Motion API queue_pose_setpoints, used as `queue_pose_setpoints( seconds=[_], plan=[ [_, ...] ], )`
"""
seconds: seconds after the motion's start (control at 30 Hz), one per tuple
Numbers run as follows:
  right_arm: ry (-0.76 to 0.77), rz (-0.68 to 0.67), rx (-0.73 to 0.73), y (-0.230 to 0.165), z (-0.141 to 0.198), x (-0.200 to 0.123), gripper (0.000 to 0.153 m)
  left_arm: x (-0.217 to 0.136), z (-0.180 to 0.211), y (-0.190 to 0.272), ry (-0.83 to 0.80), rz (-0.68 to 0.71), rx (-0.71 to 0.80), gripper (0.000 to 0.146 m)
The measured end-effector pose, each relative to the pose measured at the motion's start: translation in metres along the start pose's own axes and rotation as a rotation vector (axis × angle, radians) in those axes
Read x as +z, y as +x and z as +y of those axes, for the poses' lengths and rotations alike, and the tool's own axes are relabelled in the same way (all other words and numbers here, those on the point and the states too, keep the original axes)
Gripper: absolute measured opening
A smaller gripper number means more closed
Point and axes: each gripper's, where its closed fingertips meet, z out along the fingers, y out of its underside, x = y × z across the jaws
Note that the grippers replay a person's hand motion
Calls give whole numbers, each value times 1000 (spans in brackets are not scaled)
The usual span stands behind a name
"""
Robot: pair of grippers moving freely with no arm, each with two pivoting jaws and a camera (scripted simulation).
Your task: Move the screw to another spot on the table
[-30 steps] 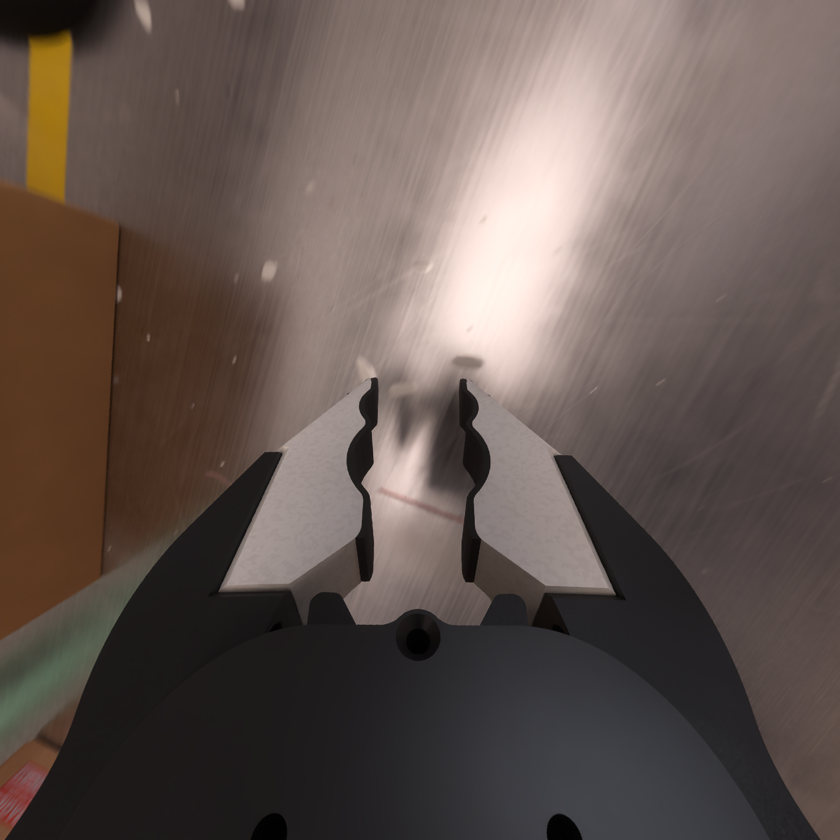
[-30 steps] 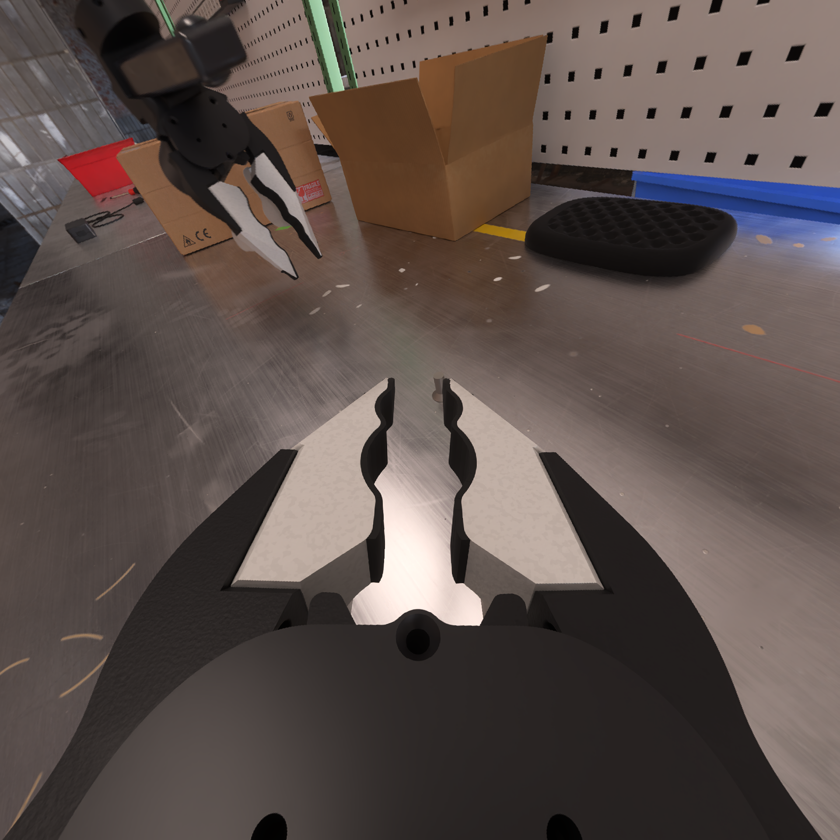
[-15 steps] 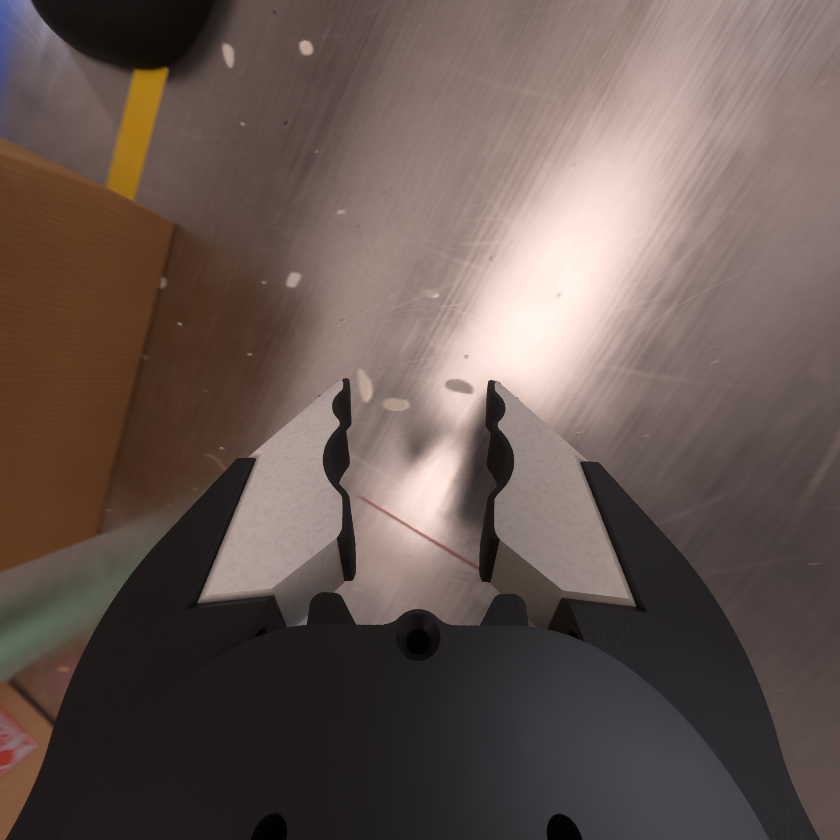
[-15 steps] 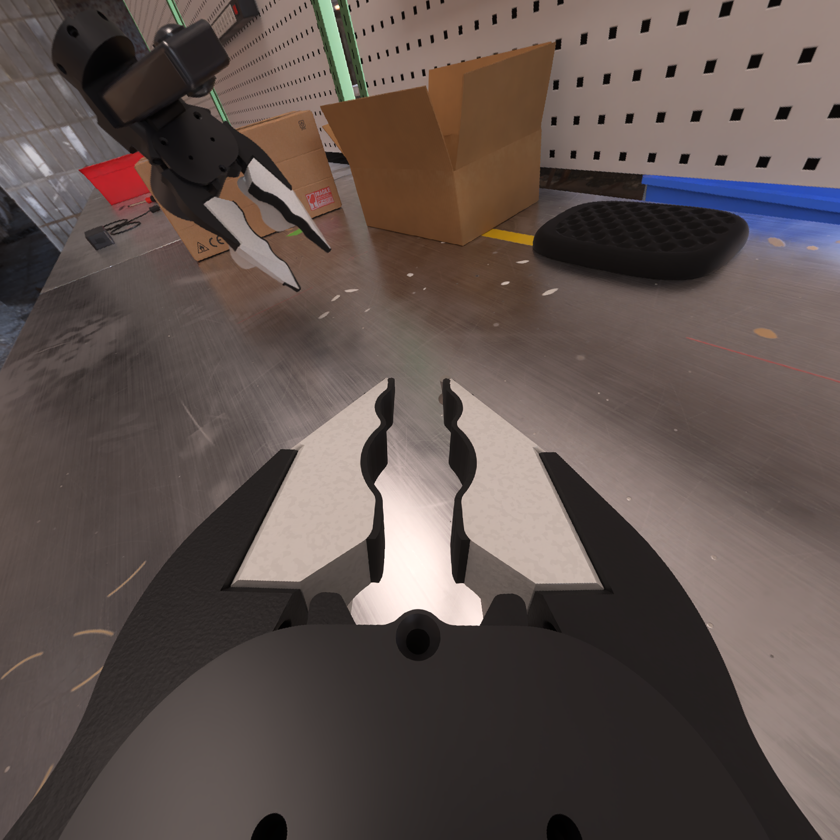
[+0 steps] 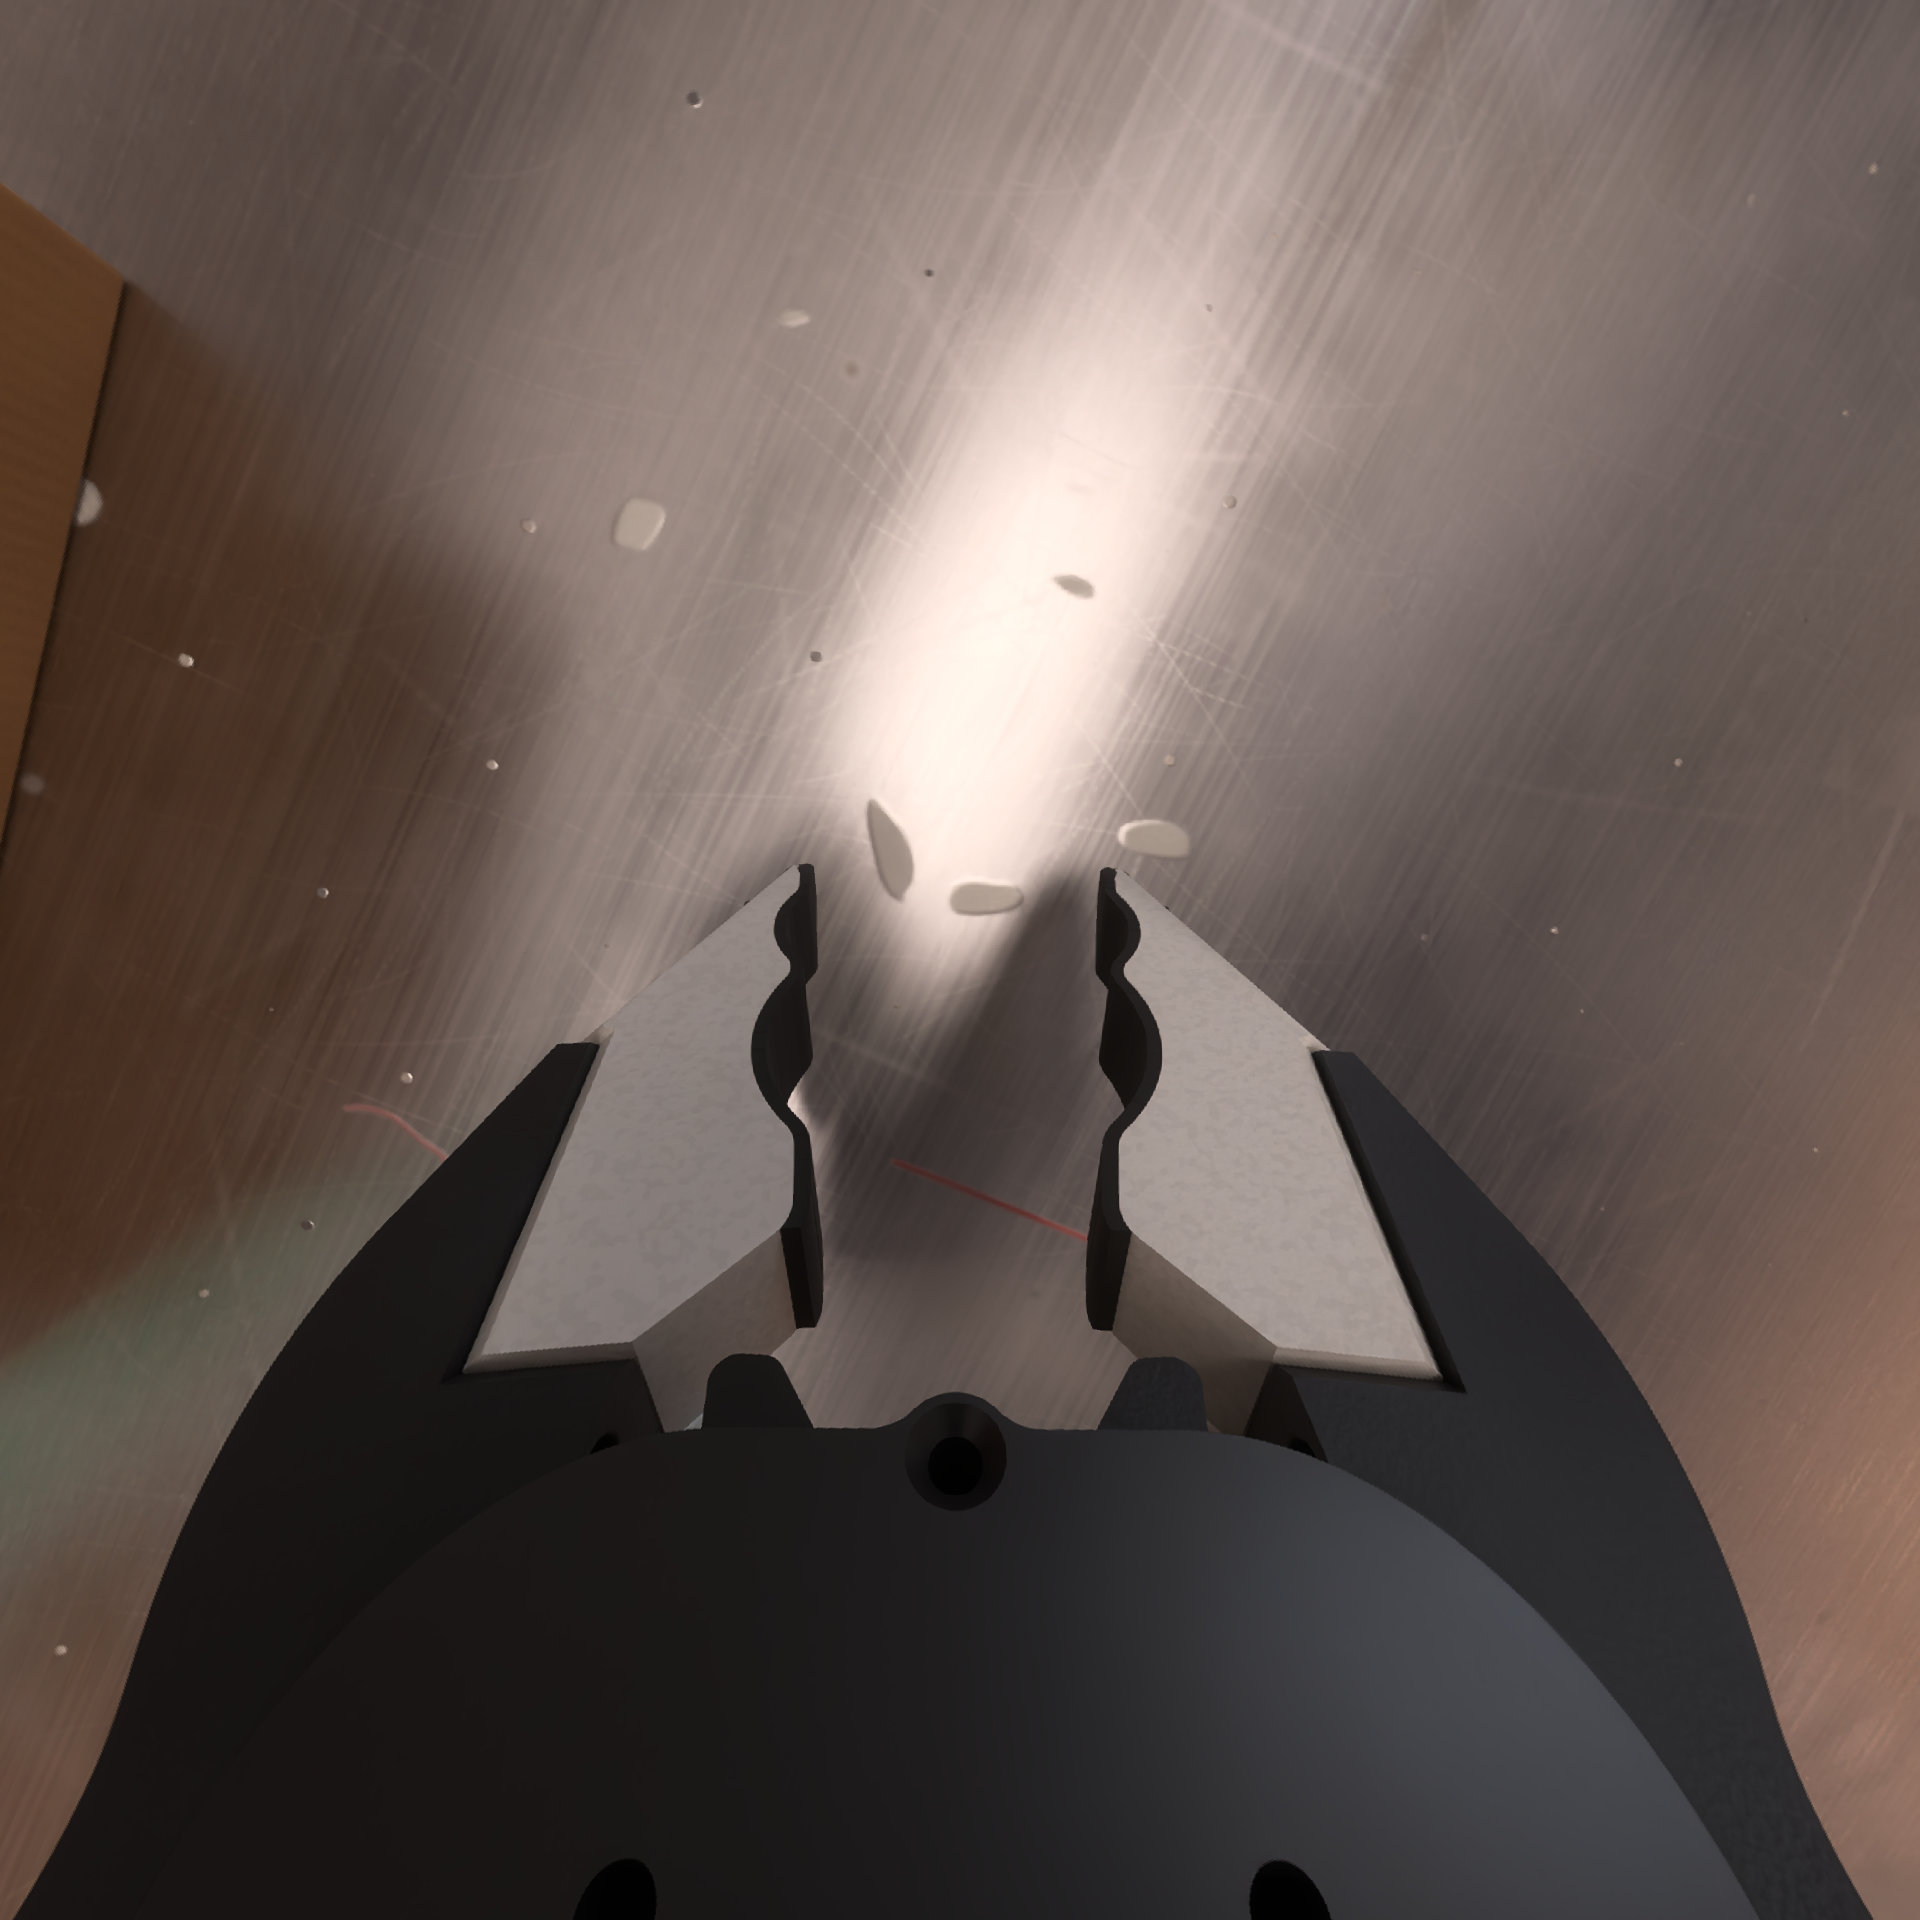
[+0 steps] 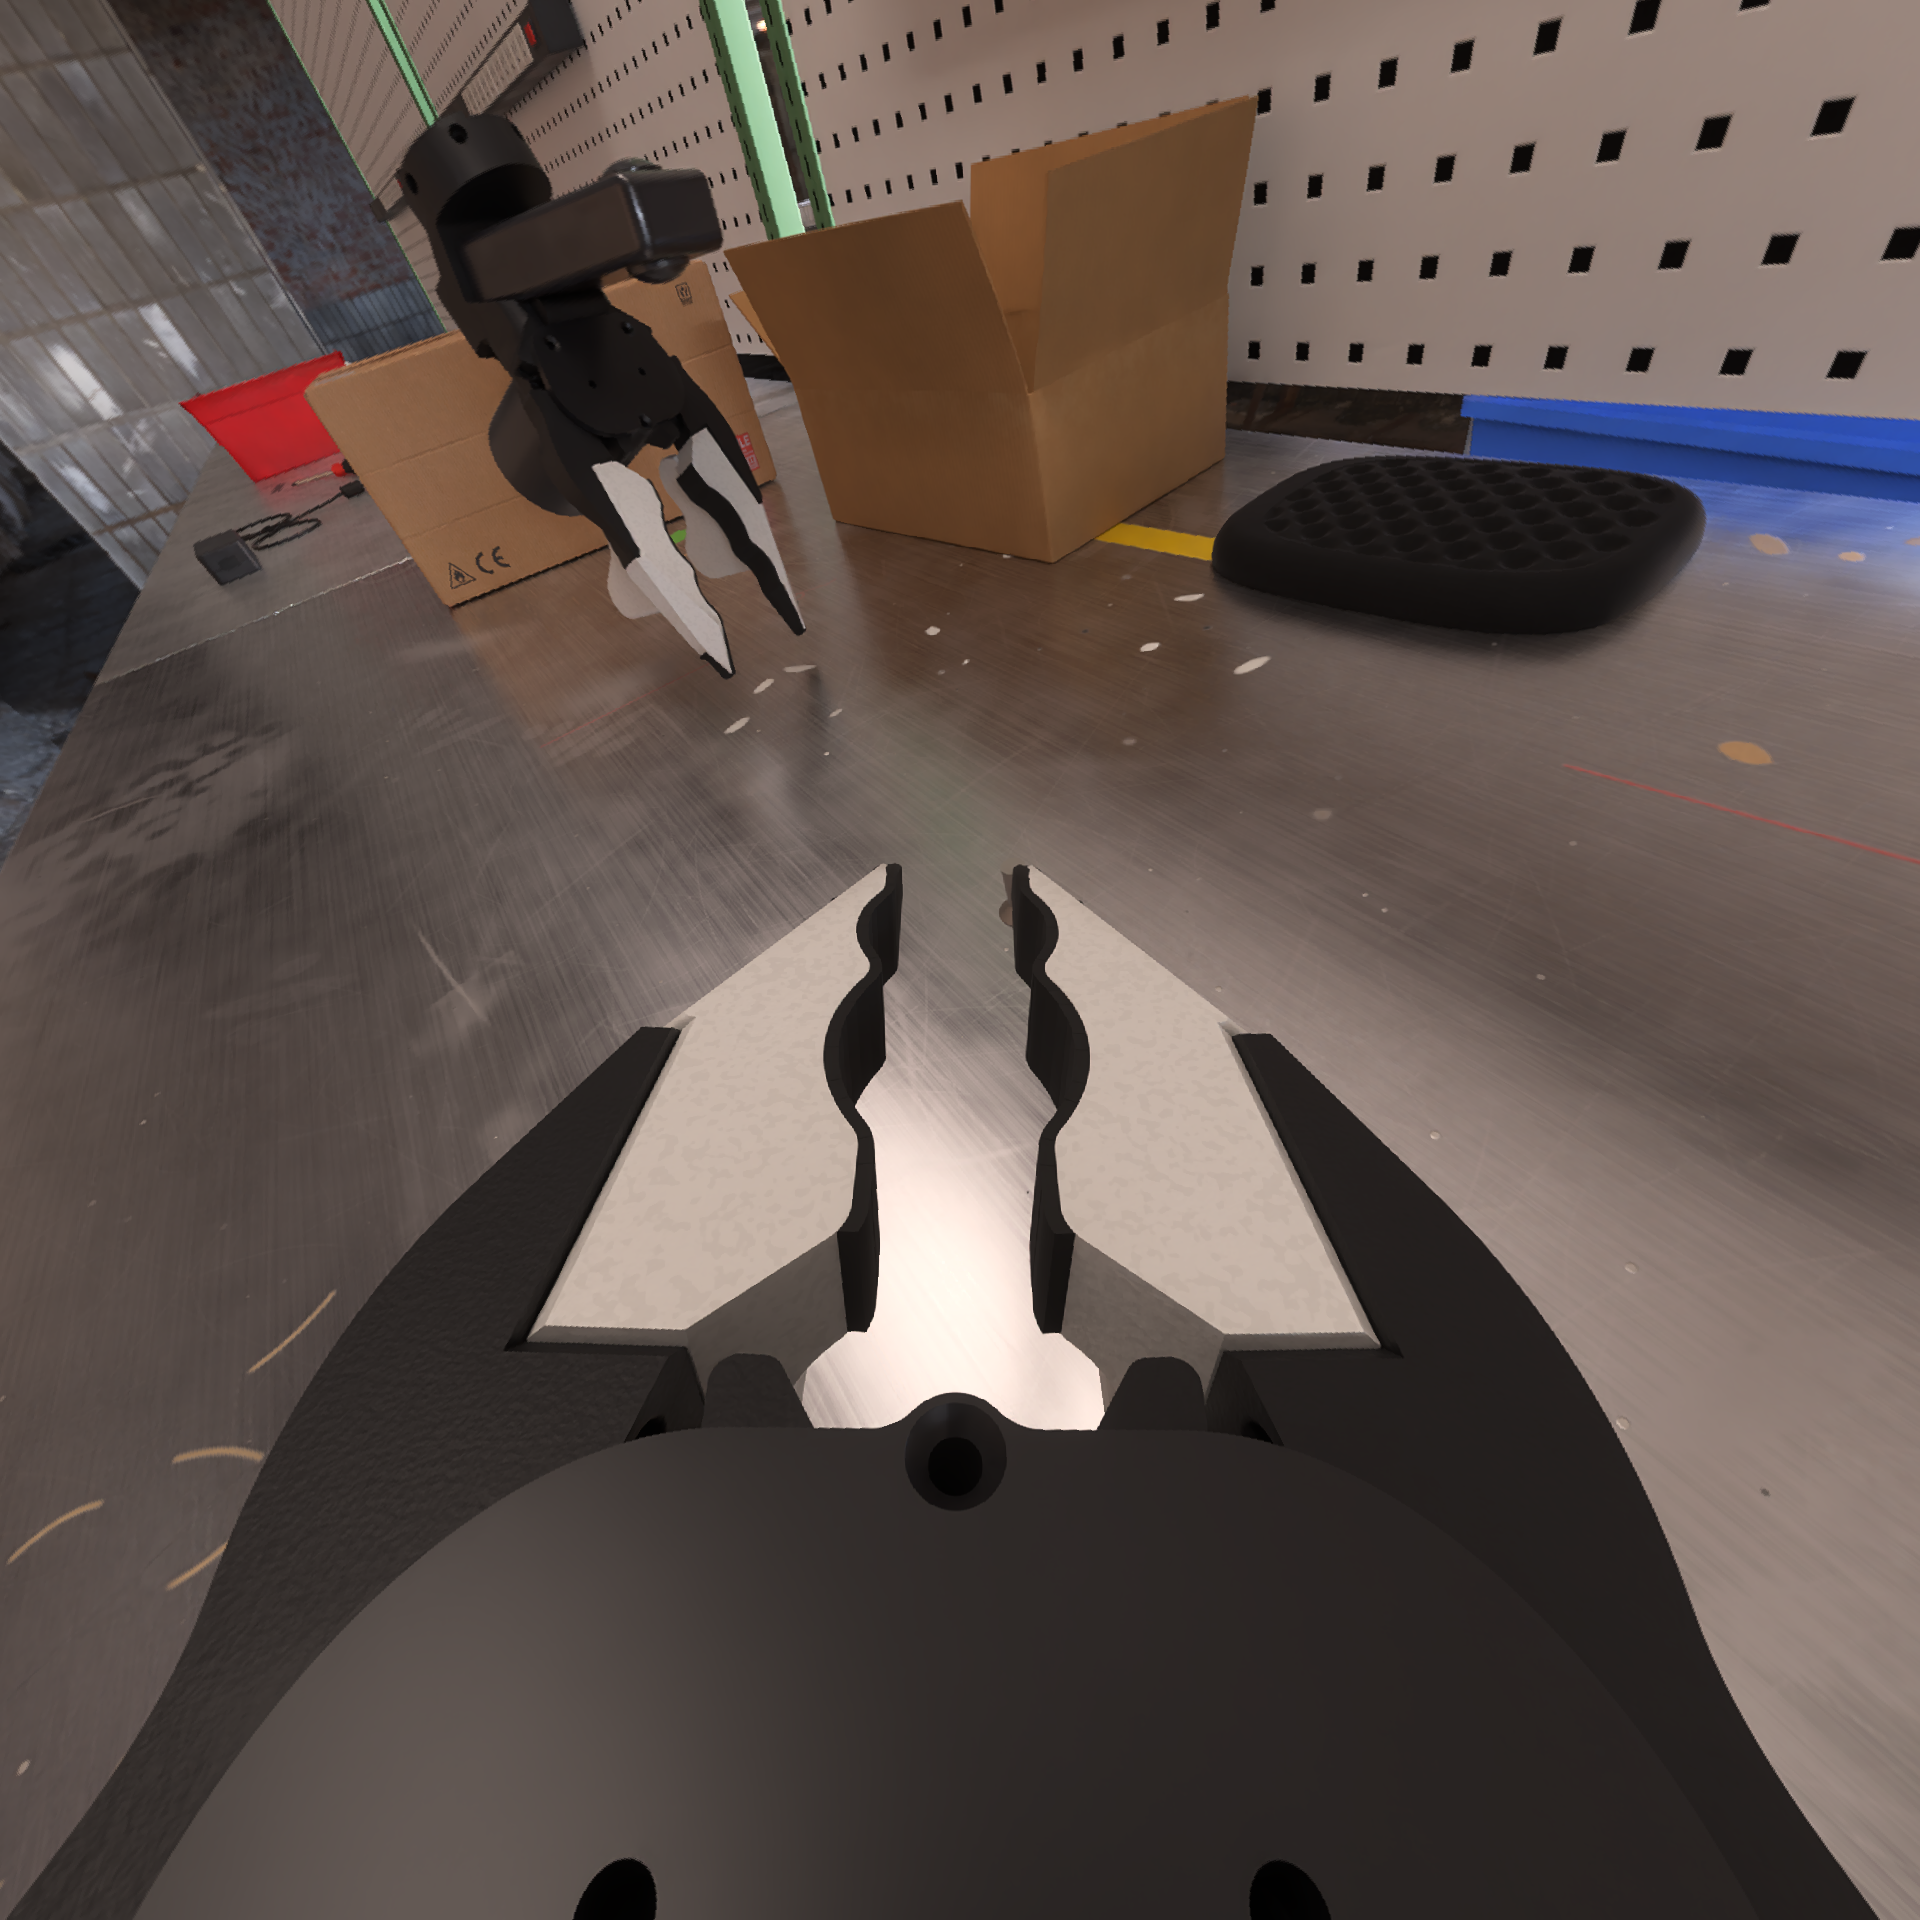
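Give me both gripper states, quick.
Left gripper: open, empty, above the table.
Right gripper: open, holding nothing; screw just past its tips.

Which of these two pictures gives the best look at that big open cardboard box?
The right wrist view: the open cardboard box stands whole at the back of the metal table, flaps up, beyond the left gripper. The left wrist view catches only a brown cardboard edge at its left border, which box is unclear.
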Motion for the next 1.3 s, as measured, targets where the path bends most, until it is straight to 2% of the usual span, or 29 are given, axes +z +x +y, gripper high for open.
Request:
queue_pose_setpoints(
  seconds=[0.27, 0.37, 0.43, 0.53, 0.6, 0.83, 0.97, 1.03, 1.2, 1.3],
  plan=[
    [1, -1, 1, 0, 0, 0, 21, -5, -4, 15, 3, -3, 2, 48],
    [8, 0, 2, 0, -1, -1, 21, -14, -46, 28, 116, -52, 66, 47],
    [7, 0, 1, 0, -1, -1, 21, -8, -85, 54, 195, -47, 172, 46],
    [5, -2, -1, 0, -1, -1, 21, 24, -125, 95, 162, -42, 388, 35],
    [10, -2, 0, 0, -1, -2, 21, 48, -140, 114, 116, -9, 465, 32],
    [24, -7, 2, -1, -3, -3, 21, 98, -176, 125, 28, 91, 459, 30],
    [33, -9, 2, -1, -4, -4, 21, 109, -180, 127, -36, 125, 479, 17],
    [37, -12, 5, -1, -5, -4, 21, 110, -181, 127, -52, 122, 487, 8],
    [44, -14, 12, -1, -6, -5, 21, 108, -181, 124, -73, 92, 491, 8],
    [44, -16, 16, -1, -6, -5, 21, 76, -184, 106, -5, 19, 420, 8]
  ],
)
